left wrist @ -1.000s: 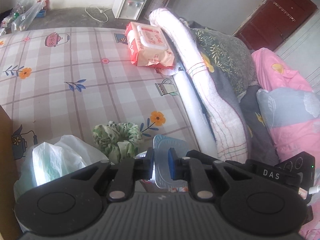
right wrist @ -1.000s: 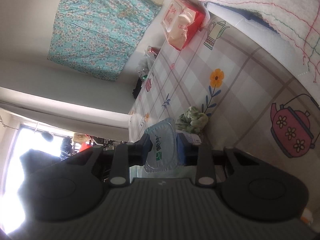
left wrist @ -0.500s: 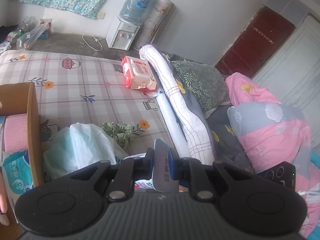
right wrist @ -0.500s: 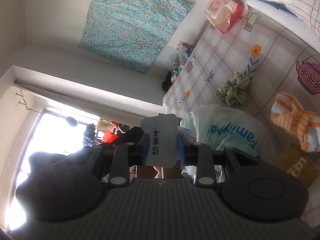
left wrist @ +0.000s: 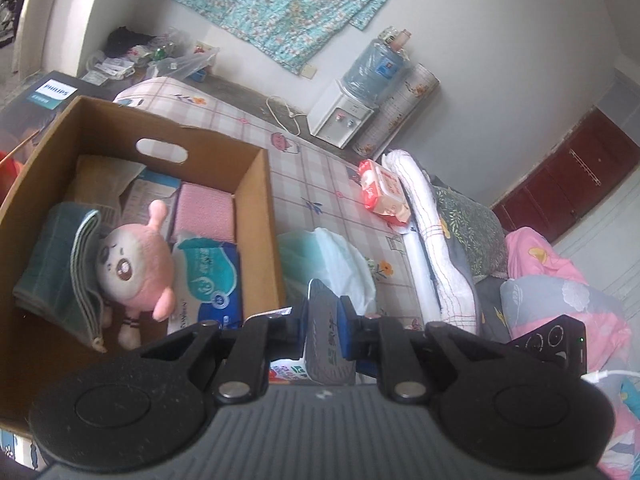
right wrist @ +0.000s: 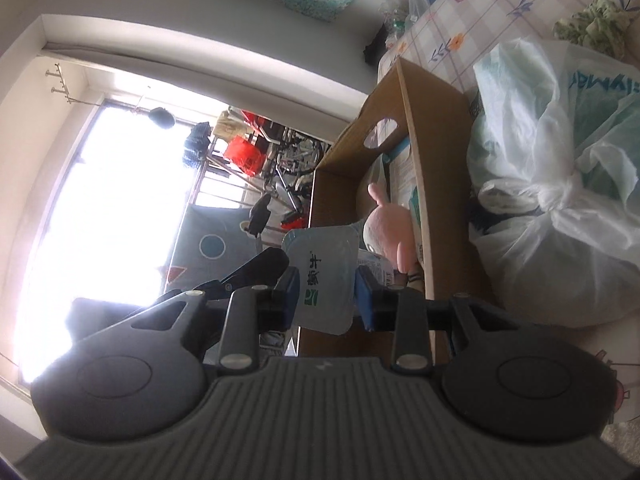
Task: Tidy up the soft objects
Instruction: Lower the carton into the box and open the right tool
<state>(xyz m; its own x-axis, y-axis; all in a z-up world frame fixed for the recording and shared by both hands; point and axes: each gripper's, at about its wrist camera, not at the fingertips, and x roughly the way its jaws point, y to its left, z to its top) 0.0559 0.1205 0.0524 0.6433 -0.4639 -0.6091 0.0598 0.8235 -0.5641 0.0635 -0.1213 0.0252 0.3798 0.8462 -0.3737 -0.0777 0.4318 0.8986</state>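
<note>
Both grippers are shut on one soft silver-blue milk pouch with green print, held in the air beside the cardboard box. My left gripper [left wrist: 325, 322] pinches the pouch [left wrist: 325, 332] edge-on. My right gripper [right wrist: 325, 294] holds its flat face [right wrist: 322, 276]. The open cardboard box [left wrist: 256, 216] holds a pink plush toy [left wrist: 136, 264], a blue tissue pack [left wrist: 210, 280], a pink towel [left wrist: 204, 212] and a folded teal cloth [left wrist: 60, 272]. The box [right wrist: 424, 184] and plush [right wrist: 390, 236] also show in the right wrist view.
A tied white plastic bag [left wrist: 332, 256] [right wrist: 560, 184] lies against the box on the checked bed sheet [left wrist: 316, 184]. A red wipes pack [left wrist: 382, 194], a green scrunchie [right wrist: 592, 24], rolled blankets [left wrist: 436, 248] and a water dispenser [left wrist: 352, 108] are around.
Both grippers lifted the pouch off the bed and carried it left toward the box. The box interior has come into the left wrist view.
</note>
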